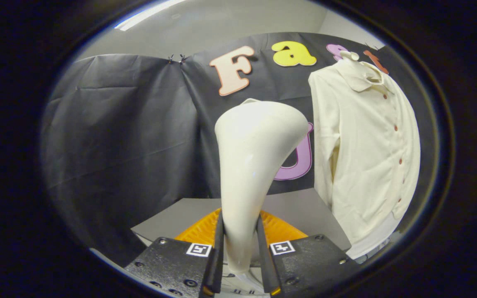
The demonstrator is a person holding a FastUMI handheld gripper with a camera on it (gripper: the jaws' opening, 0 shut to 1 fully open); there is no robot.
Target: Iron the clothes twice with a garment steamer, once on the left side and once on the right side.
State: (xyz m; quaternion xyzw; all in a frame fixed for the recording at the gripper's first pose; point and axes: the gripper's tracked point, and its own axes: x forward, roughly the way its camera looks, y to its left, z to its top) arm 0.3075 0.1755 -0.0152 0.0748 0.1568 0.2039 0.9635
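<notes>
A garment steamer (251, 165) is clamped by its handle between both fingers of the claw (240, 265), its head kept upright and clear of the table (300, 211). The cream shirt (367, 157), hung upright for steaming, waits just beyond to the right, apparently untouched.

1. The gripper (240, 252) has both fingers pressed on the handle of the white garment steamer (255, 161), which rises toward 12 o'clock.
2. A cream buttoned shirt (367, 157) hangs at 2 o'clock, apart from the steamer head.
3. An orange object (282, 229) lies on the grey bench (300, 211) behind the fingers.
</notes>
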